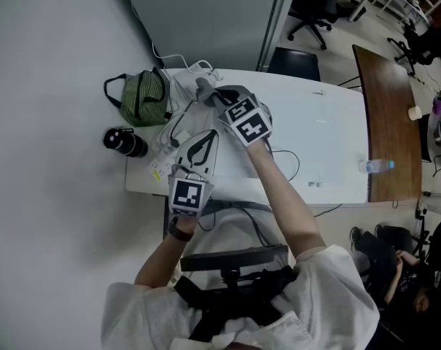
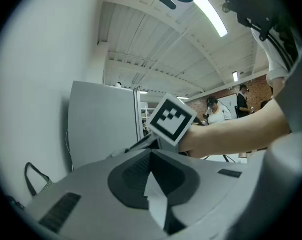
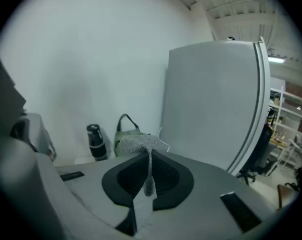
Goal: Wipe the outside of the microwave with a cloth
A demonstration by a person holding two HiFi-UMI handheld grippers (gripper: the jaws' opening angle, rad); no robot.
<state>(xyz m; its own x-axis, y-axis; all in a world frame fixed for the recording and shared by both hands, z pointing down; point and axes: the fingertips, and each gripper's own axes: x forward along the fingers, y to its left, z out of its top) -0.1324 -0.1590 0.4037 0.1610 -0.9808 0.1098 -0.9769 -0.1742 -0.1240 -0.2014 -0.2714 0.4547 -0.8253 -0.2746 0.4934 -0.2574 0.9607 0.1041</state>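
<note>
My right gripper [image 1: 214,98] reaches over the far left corner of the white table [image 1: 315,122], shut on a grey mesh cloth [image 1: 204,87]. In the right gripper view the cloth [image 3: 139,144] bunches above the jaws and a strip of it hangs pinched between them at my right gripper [image 3: 150,159]. My left gripper [image 1: 210,137] sits nearer me, pointing the same way, jaws shut with nothing in them. In the left gripper view my left gripper [image 2: 151,158] faces the right gripper's marker cube [image 2: 171,119]. I cannot pick out a microwave in any view.
A green striped bag [image 1: 143,98] and a black bottle [image 1: 124,141] stand at the left by the white wall. White cables [image 1: 182,63] trail over the table corner. A grey partition [image 3: 215,104] rises behind. A water bottle [image 1: 377,166] lies at the table's right, beside a brown table [image 1: 388,115].
</note>
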